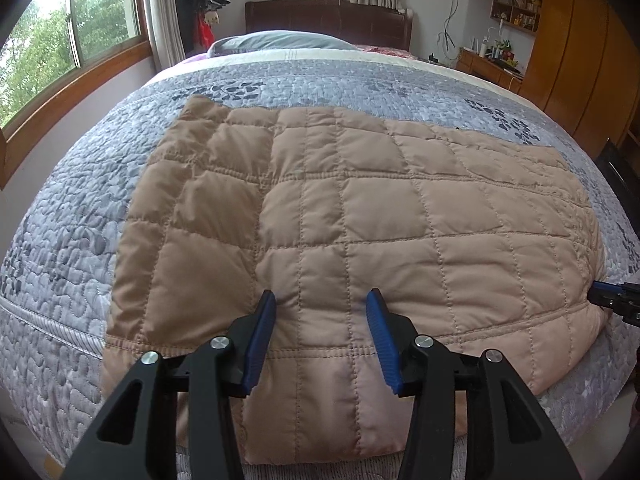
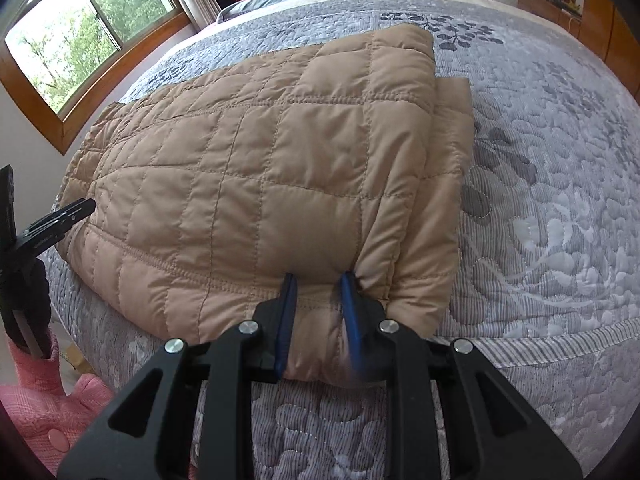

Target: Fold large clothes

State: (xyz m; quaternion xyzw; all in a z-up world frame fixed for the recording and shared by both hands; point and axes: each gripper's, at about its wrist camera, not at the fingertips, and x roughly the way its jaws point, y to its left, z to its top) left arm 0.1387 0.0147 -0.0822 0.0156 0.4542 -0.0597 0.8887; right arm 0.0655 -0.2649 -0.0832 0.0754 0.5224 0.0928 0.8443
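Note:
A tan quilted jacket [image 1: 340, 200] lies folded on the bed, its near hem hanging over the bed's front edge. My left gripper [image 1: 322, 312] is at the near hem, left of the middle. Its blue pads [image 1: 260, 336] stand well apart, dent the cloth and hold a thick bulge of the jacket. In the right wrist view the same jacket [image 2: 240, 152] fills the middle. My right gripper [image 2: 318, 300] is shut on a puckered bunch of it at the near right corner. Each gripper also shows at the other view's edge, the right gripper [image 1: 600, 296] and the left gripper [image 2: 76, 210].
The bed wears a grey leaf-patterned quilt [image 2: 540, 200], with a blue pillow [image 1: 280, 40] and a dark headboard [image 1: 328, 20] at the far end. Windows [image 1: 60, 40] line the left wall and wooden cabinets [image 1: 580, 60] the right. A pink sleeve [image 2: 44, 400] shows at the lower left.

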